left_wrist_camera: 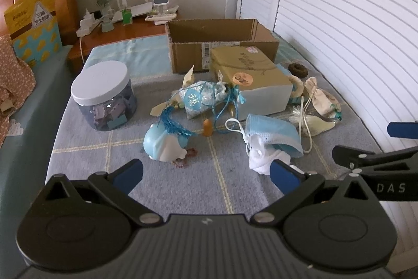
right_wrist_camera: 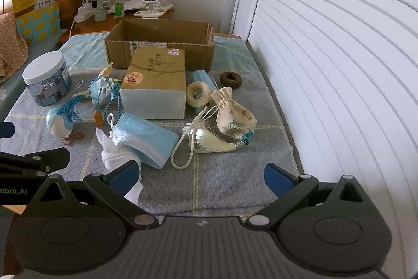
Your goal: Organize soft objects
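Note:
Soft things lie scattered on a grey checked cloth (left_wrist_camera: 162,182). A blue face mask (left_wrist_camera: 274,134) (right_wrist_camera: 146,140) lies over a white cloth (left_wrist_camera: 258,158) (right_wrist_camera: 115,153). A blue sachet with tassels (left_wrist_camera: 201,98) (right_wrist_camera: 103,90), a cream drawstring pouch (right_wrist_camera: 232,114) (left_wrist_camera: 322,98), a tissue pack (left_wrist_camera: 250,75) (right_wrist_camera: 156,85) and an open cardboard box (left_wrist_camera: 222,43) (right_wrist_camera: 159,43) stand behind. My left gripper (left_wrist_camera: 206,171) is open and empty, just in front of the white cloth. My right gripper (right_wrist_camera: 202,174) is open and empty, near the mask.
A white-lidded jar (left_wrist_camera: 104,96) (right_wrist_camera: 47,80) stands at the left. A blue and white toy (left_wrist_camera: 164,145) (right_wrist_camera: 60,122), a white loop cord (right_wrist_camera: 188,148), a straw ring (right_wrist_camera: 198,93) and a brown ring (right_wrist_camera: 230,80) lie about. White shutters (right_wrist_camera: 339,69) close the right side.

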`<move>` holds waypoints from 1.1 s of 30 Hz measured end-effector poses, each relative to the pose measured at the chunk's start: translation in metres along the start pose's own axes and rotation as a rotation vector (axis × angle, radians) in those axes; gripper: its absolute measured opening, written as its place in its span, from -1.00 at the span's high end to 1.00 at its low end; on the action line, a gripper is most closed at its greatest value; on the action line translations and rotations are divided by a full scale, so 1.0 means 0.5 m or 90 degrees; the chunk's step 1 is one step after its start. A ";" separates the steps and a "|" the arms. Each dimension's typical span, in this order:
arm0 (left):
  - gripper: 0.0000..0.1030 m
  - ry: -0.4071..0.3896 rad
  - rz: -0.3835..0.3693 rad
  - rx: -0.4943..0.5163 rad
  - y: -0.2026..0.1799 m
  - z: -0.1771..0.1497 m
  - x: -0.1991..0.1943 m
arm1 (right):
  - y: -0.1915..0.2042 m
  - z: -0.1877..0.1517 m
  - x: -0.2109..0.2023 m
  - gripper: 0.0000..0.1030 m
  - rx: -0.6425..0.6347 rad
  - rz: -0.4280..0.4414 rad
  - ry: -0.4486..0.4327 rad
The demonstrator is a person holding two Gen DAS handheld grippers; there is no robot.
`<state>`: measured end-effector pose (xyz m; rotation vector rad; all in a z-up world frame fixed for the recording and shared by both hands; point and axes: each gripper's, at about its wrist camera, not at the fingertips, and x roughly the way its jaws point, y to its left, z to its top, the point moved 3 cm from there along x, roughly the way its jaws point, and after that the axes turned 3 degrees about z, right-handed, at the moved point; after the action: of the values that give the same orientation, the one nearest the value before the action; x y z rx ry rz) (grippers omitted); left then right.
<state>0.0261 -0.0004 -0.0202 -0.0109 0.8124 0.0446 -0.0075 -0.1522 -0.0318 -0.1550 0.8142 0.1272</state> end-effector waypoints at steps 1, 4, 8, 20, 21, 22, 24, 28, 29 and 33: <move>-0.99 -0.004 -0.005 -0.002 0.002 0.000 0.001 | 0.001 0.000 0.001 -1.00 -0.004 0.003 0.000; -0.99 -0.004 -0.026 -0.014 0.010 -0.001 0.006 | 0.003 -0.001 0.003 -1.00 -0.017 0.015 -0.006; -0.99 -0.016 -0.029 -0.015 0.018 -0.003 0.013 | 0.009 -0.005 0.009 -1.00 -0.038 0.036 -0.014; -0.99 -0.060 -0.042 -0.001 0.049 -0.017 0.030 | 0.021 -0.026 0.051 -1.00 -0.093 0.119 -0.010; -0.99 -0.062 -0.039 -0.002 0.054 -0.018 0.033 | 0.022 -0.028 0.055 -1.00 -0.097 0.129 -0.006; -0.99 -0.061 -0.036 -0.001 0.058 -0.018 0.038 | 0.024 -0.030 0.061 -1.00 -0.101 0.140 -0.004; -0.99 -0.054 -0.030 0.001 0.066 -0.020 0.050 | 0.029 -0.035 0.068 -1.00 -0.109 0.159 0.000; -0.99 -0.040 -0.025 -0.004 0.084 -0.027 0.077 | 0.048 -0.044 0.087 -1.00 -0.129 0.190 0.014; -0.99 -0.037 -0.024 -0.005 0.088 -0.029 0.084 | 0.052 -0.046 0.091 -1.00 -0.133 0.197 0.017; -0.99 -0.012 -0.016 0.001 0.099 -0.041 0.119 | 0.070 -0.052 0.110 -1.00 -0.147 0.219 0.031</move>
<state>0.0499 0.0506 -0.0770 -0.0183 0.7936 0.0206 0.0055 -0.1200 -0.0926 -0.2352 0.8691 0.5436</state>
